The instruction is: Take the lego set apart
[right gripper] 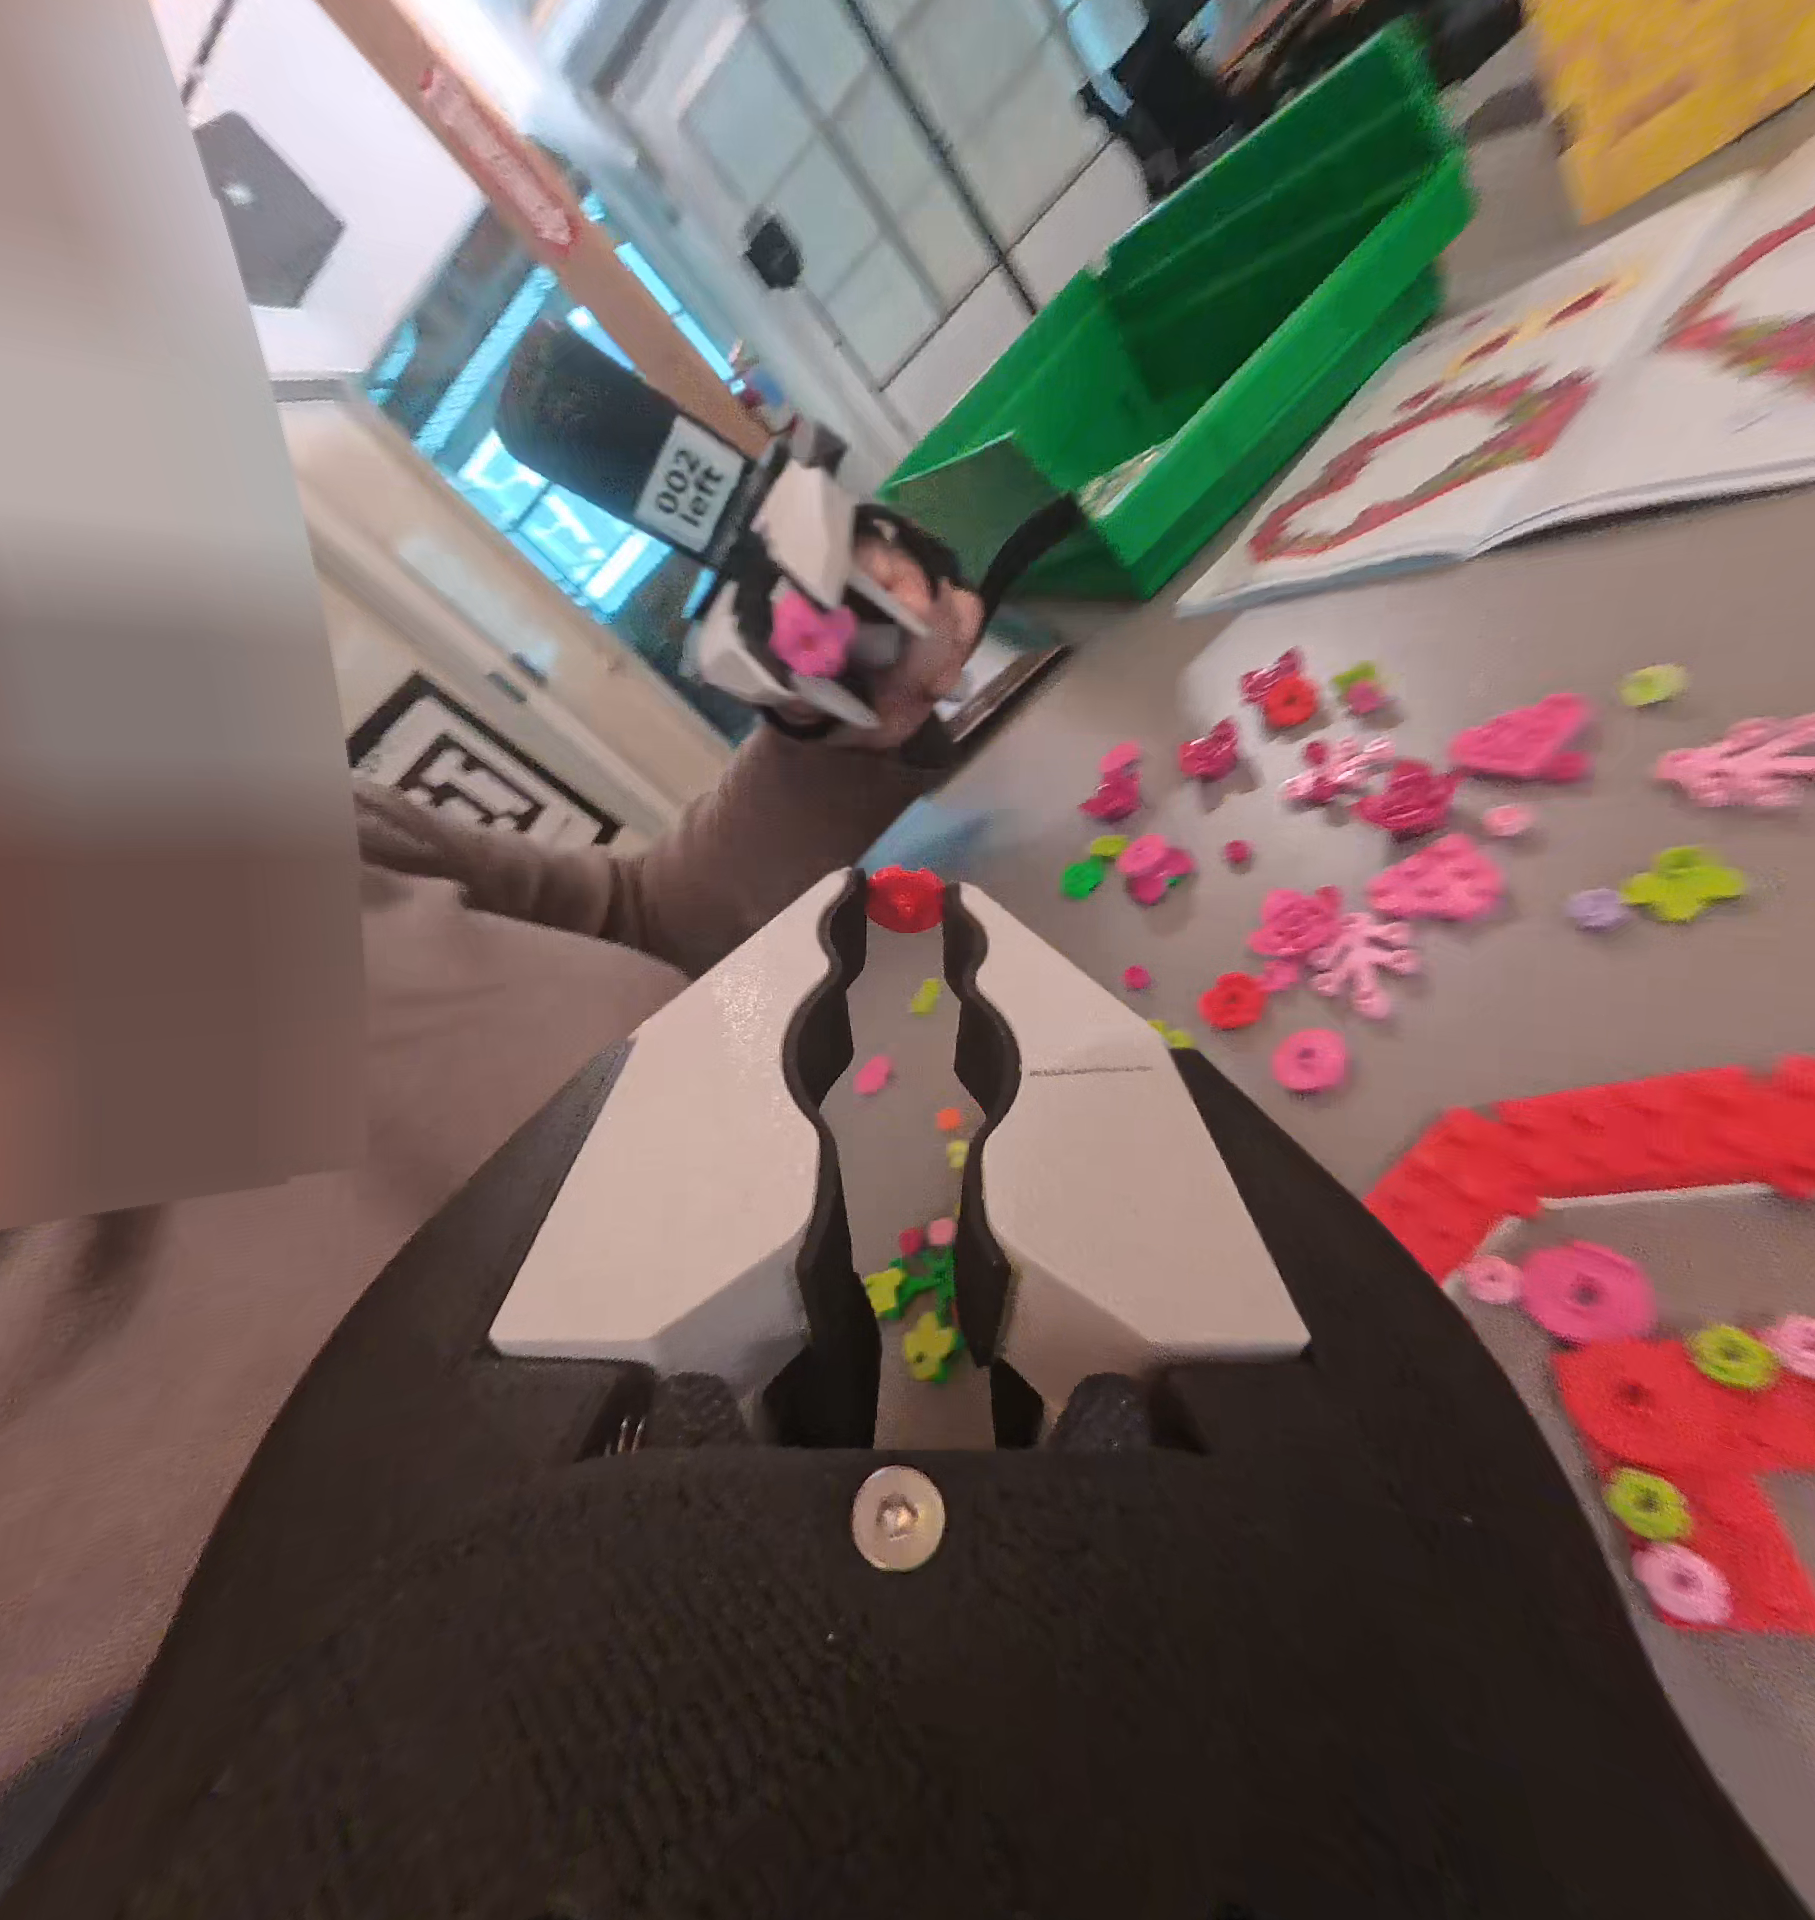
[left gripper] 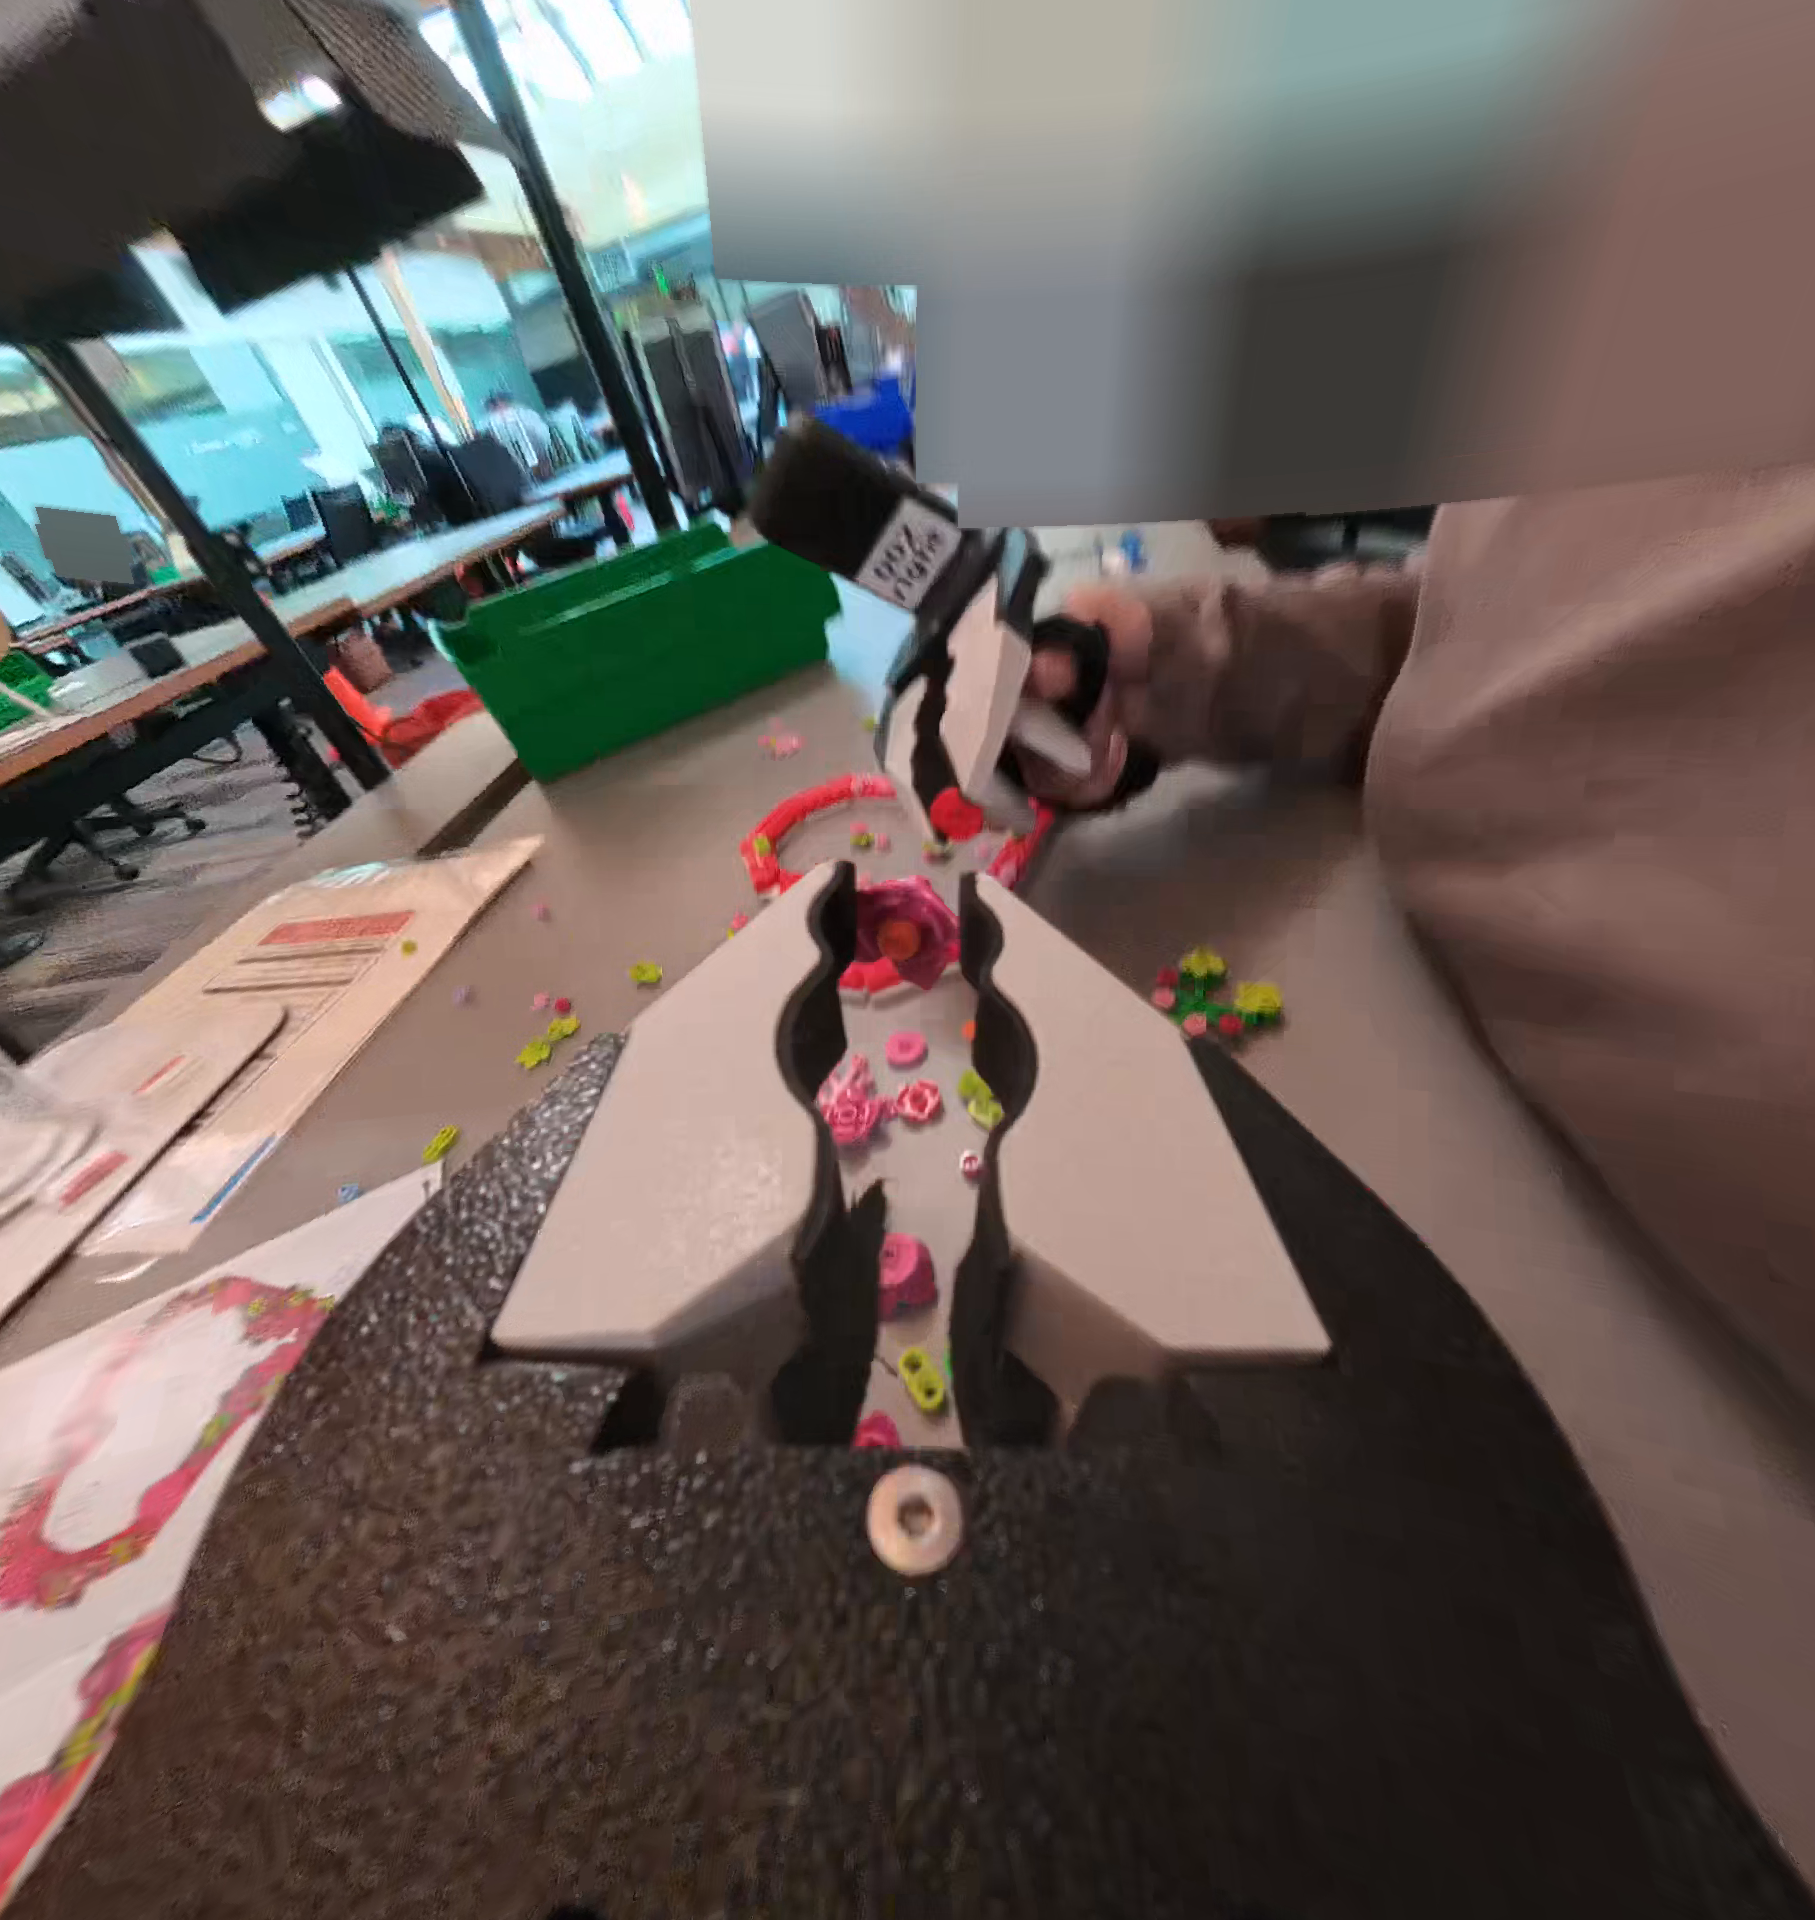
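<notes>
My left gripper (left gripper: 908,904) bears a white label (right gripper: 687,488) with dark print, as does my right gripper (right gripper: 905,902); I withhold the wording. Left jaws are narrowly parted, pinching a magenta flower piece (left gripper: 901,932) at the tips, raised off the desk (left gripper: 612,883). Right jaws are nearly closed on a small red flower piece (right gripper: 903,900) at the tips. The red lego frame (right gripper: 1651,1132) lies on the desk near its middle, beside the right gripper, with loose pink and lime pieces (right gripper: 1402,904) scattered around it. A green bin (left gripper: 643,644) stands at the far edge.

Cluttered grey tabletop (right gripper: 1142,727)

Loose pink and lime plastic flower pieces (right gripper: 1402,914) crowd two o'clock; green plastic bin (right gripper: 1246,395) blocks one o'clock.
</notes>
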Available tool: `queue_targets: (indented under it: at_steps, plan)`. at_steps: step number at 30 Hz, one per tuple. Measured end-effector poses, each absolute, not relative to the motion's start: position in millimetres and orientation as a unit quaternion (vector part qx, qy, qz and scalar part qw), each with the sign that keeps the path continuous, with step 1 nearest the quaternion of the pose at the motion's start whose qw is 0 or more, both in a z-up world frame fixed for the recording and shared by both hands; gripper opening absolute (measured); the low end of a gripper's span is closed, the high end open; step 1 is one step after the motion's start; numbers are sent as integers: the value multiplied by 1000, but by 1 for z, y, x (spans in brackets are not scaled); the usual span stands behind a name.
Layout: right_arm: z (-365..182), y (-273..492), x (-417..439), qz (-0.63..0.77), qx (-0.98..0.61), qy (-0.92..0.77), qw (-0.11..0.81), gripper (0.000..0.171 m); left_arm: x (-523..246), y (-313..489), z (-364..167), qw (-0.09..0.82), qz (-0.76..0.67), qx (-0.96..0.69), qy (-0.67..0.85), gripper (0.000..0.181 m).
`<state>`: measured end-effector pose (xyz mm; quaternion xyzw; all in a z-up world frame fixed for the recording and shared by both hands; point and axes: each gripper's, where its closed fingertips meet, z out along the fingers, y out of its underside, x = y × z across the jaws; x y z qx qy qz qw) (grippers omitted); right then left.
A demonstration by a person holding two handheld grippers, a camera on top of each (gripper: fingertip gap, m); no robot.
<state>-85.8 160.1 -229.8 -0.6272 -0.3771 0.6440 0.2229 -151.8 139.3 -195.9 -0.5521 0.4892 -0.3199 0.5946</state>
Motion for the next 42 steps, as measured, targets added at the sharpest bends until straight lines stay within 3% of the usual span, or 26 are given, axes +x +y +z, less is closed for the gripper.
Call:
queue_targets:
  at_steps: [4, 9, 14, 19, 23, 31, 35, 39, 42]
  plan:
    - [-254, 165, -97, 520, -665, -454, 284, 14, -145, 150, -221, 556, -312, -597, 487, 17]
    - [-281, 163, -93, 427, -687, -516, 282, 15, -137, 154, -234, 535, -318, -618, 481, 17]
    - [-298, 163, -93, 370, -697, -548, 278, 39, -129, 153, -250, 517, -300, -624, 504, 17]
    - [-315, 169, -89, 296, -703, -580, 286, 39, -122, 150, -257, 511, -283, -619, 525, 17]
    - [-321, 169, -89, 258, -697, -602, 290, 59, -120, 148, -259, 506, -286, -618, 529, 17]
    - [-312, 182, -88, 197, -669, -621, 357, 65, -118, 147, -258, 513, -281, -612, 532, 18]
    - [-286, 161, -105, 346, -663, -571, 339, 58, -116, 147, -251, 542, -261, -592, 537, 17]
    - [-236, 131, -118, 619, -623, -426, 218, 39, -109, 142, -240, 579, -241, -558, 544, 17]
    - [-240, 127, -120, 670, -621, -380, 146, 31, -103, 137, -237, 589, -235, -542, 551, 17]
